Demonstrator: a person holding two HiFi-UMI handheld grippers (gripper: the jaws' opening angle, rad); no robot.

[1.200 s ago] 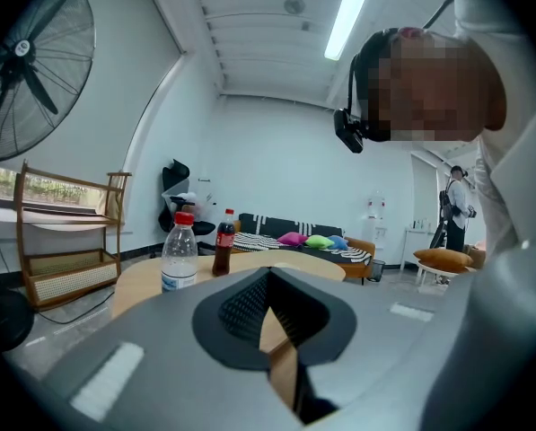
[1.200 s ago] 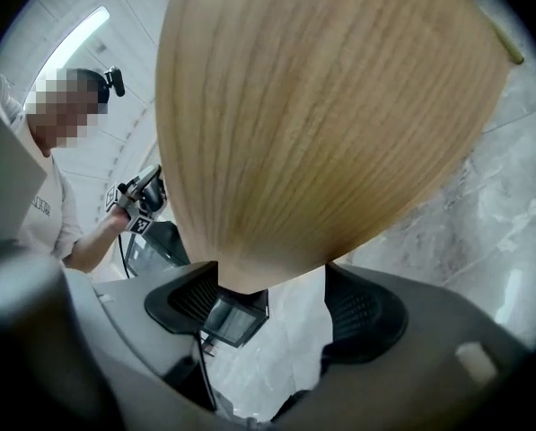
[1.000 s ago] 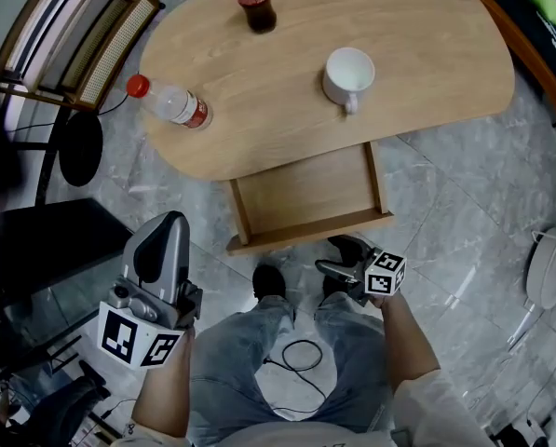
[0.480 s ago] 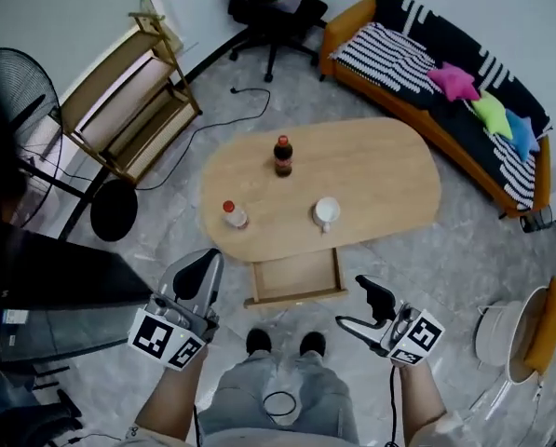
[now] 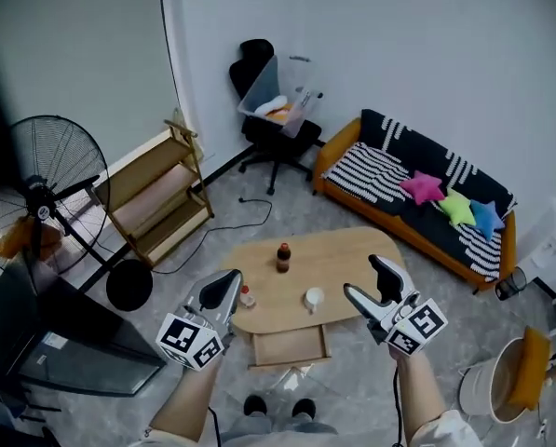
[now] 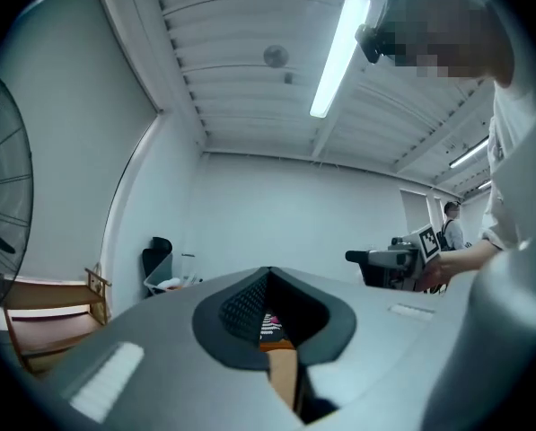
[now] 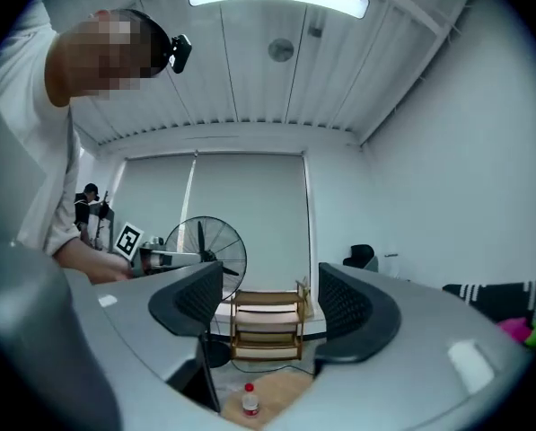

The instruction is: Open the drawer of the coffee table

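Note:
Far below in the head view, the oval wooden coffee table (image 5: 343, 254) has its drawer (image 5: 290, 345) pulled out toward my feet. On it stand a cola bottle (image 5: 283, 257), a water bottle (image 5: 247, 296) and a white mug (image 5: 313, 299). Both grippers are held high and level, away from the drawer. My left gripper (image 5: 229, 282) is shut with nothing in it; its jaws meet in the left gripper view (image 6: 269, 281). My right gripper (image 5: 366, 279) is open and empty, and in the right gripper view (image 7: 272, 299) the table (image 7: 281, 389) shows between its jaws.
A standing fan (image 5: 49, 194) and a wooden shelf (image 5: 156, 194) are at the left, with a dark cabinet (image 5: 63, 338) near me. An office chair (image 5: 273, 110) stands at the far wall, an orange sofa (image 5: 417, 194) at the right, and a white bin (image 5: 496, 385) at the lower right.
The view and both grippers have risen from beside the open drawer to high above the table. The right gripper has rolled. The drawer stays pulled out.

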